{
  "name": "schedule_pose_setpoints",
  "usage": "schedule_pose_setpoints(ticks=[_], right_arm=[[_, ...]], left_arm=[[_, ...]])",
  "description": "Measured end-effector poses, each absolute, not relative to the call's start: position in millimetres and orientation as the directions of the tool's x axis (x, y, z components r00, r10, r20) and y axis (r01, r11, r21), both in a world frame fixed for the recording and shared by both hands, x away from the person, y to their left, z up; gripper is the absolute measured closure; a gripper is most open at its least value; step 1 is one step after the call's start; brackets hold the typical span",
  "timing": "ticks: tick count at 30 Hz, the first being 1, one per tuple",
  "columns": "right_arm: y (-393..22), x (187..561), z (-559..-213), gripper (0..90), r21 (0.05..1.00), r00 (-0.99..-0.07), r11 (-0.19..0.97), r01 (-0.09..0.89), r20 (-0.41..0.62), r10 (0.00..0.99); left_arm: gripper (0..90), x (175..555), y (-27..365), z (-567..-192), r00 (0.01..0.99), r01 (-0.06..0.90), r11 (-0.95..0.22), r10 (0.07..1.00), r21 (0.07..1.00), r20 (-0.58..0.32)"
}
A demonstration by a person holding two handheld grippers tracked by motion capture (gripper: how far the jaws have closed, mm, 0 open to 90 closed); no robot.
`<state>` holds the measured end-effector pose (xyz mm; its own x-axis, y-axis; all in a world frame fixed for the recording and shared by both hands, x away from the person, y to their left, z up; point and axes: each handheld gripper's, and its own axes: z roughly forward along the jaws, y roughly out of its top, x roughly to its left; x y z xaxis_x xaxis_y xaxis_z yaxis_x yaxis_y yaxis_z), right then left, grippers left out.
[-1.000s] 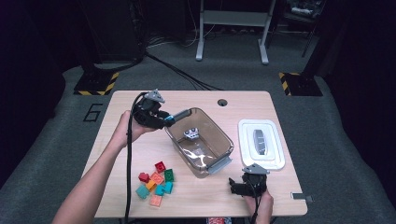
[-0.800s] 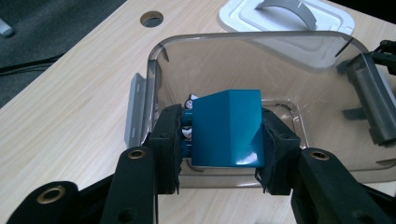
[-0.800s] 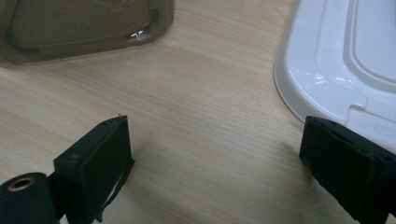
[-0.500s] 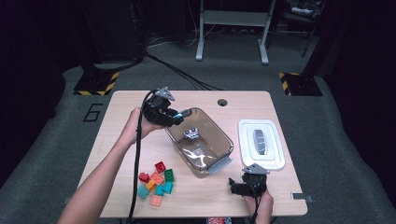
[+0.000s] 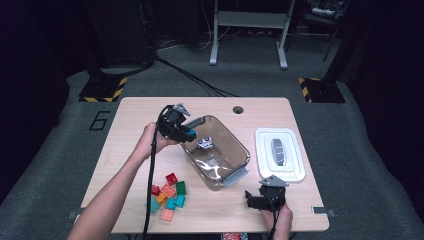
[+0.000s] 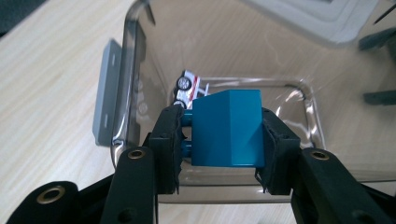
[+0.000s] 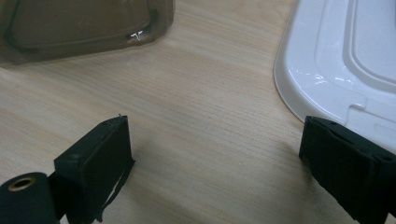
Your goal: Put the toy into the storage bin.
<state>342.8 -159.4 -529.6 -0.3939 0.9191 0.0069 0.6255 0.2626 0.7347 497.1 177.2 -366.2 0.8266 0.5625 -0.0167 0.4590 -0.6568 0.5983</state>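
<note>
Lowered over the clear bin [image 6: 299,100], left tool [image 6: 219,135] clamps a teal block [image 6: 227,128].

Light wooden table [image 5: 125,150] with a bin, a lid and loose bricks

The table has a round cable hole [image 5: 238,109] at 12 o'clock near its far edge. At the centre stands a clear plastic bin [image 5: 235,150], set at an angle. At 3 o'clock, just beside the bin, a white lid [image 5: 295,170] lies flat. At 7 o'clock, near the bin's near corner, a cluster of toy bricks [image 5: 169,196] in red, orange, green and teal lies scattered on the wood, the pieces touching or close together.
</note>
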Motion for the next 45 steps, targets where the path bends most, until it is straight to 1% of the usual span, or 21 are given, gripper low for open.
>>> schedule_pose_setpoints(ticks=[8, 11, 15, 17, 18, 21, 23, 28, 35, 38, 41, 45], right_arm=[[-159, 343, -530, 8.5, 0.736, -0.393, 0.261, 0.625, 0.008, 0.919], [-159, 343, -530, 8.5, 0.736, -0.394, 0.261, 0.625, 0.009, 0.919], [-159, 343, -530, 8.5, 0.736, -0.393, 0.261, 0.625, 0.008, 0.919], [-159, 343, -530, 8.5, 0.736, -0.393, 0.261, 0.625, 0.008, 0.920], [-159, 343, -530, 8.5, 0.735, -0.393, 0.261, 0.625, 0.008, 0.919], [-159, 343, -530, 8.5, 0.735, -0.393, 0.261, 0.625, 0.008, 0.919], [-159, 343, -530, 8.6, 0.736, -0.393, 0.261, 0.625, 0.008, 0.920], [-160, 343, -530, 8.6, 0.736, -0.393, 0.261, 0.625, 0.008, 0.920], [-159, 343, -530, 8.6, 0.736, -0.394, 0.260, 0.625, 0.009, 0.919], [-160, 343, -530, 8.6, 0.736, -0.393, 0.261, 0.625, 0.008, 0.920], [-160, 343, -530, 8.6, 0.736, -0.393, 0.261, 0.625, 0.008, 0.919], [-160, 343, -530, 8.6, 0.736, -0.393, 0.261, 0.625, 0.008, 0.920]], left_arm=[[56.6, 503, 179, -383, 0.803, 0.513, -0.663, 0.596, 0.545, -0.031], [56.5, 503, 179, -386, 0.805, 0.517, -0.666, 0.593, 0.537, -0.039], [56.0, 502, 176, -385, 0.813, 0.504, -0.687, 0.582, 0.523, -0.019], [50.9, 501, 176, -384, 0.815, 0.506, -0.688, 0.579, 0.521, -0.028], [44.4, 500, 176, -383, 0.815, 0.506, -0.686, 0.578, 0.524, -0.030], [32.7, 497, 177, -379, 0.816, 0.500, -0.680, 0.577, 0.536, -0.030], [27.0, 494, 180, -375, 0.815, 0.498, -0.674, 0.579, 0.546, -0.029], [16.7, 482, 194, -365, 0.801, 0.496, -0.637, 0.598, 0.590, -0.027], [9.1, 461, 222, -360, 0.768, 0.494, -0.583, 0.640, 0.645, -0.010], [5.1, 453, 233, -367, 0.754, 0.501, -0.569, 0.657, 0.652, -0.006], [3.6, 445, 246, -377, 0.742, 0.509, -0.565, 0.671, 0.650, 0.001], [1.8, 439, 259, -395, 0.723, 0.531, -0.543, 0.691, 0.651, -0.014]])
